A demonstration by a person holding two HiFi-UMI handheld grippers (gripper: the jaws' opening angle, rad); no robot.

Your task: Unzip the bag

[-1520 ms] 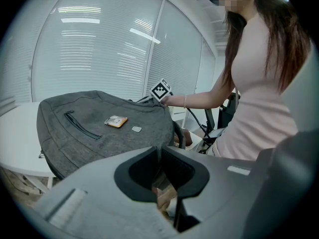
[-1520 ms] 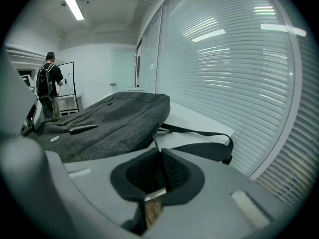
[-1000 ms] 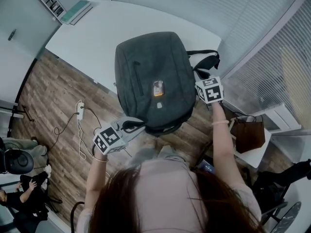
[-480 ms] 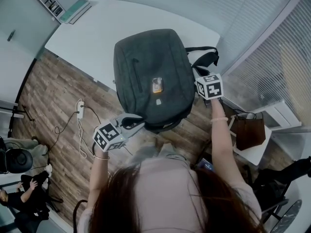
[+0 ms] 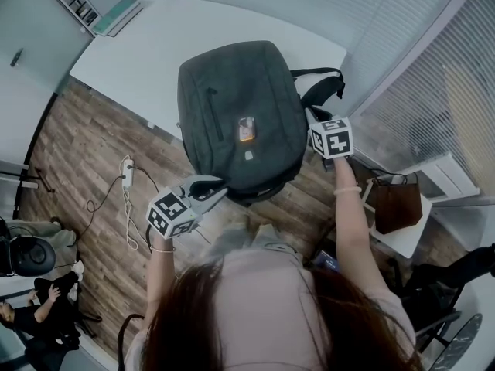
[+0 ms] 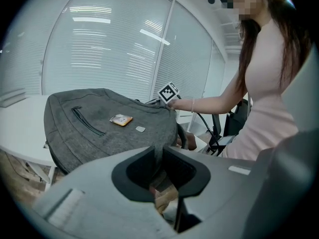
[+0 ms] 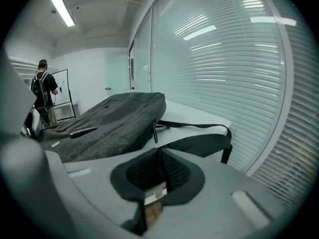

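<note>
Reporting on the left gripper (image 5: 215, 185): its jaws have just been opening and now stand released, with nothing between them. It sits at the near edge of the bag (image 5: 240, 122). — Inspector

And the bag itself? — Reviewer

It lies flat on the white table (image 5: 155, 37), near end overhanging the edge, much as it lay a second ago. No zip shows any opening. — Inspector

The right gripper (image 5: 313, 120)? — Reviewer

It is held just beside the bag's right flank, near the straps (image 7: 199, 143). Its jaws are drawn together on nothing. A zip pull (image 7: 155, 132) hangs ahead of it, untouched. — Inspector

What do you make of the left jaws parting? — Reviewer

In my judgement it is preparation for a pinch on the near edge, to steady the bag while the right gripper takes the pull. The unzipping proper has not begun. The risk is that the bag slides on the smooth table if it is not anchored. — Inspector
</note>
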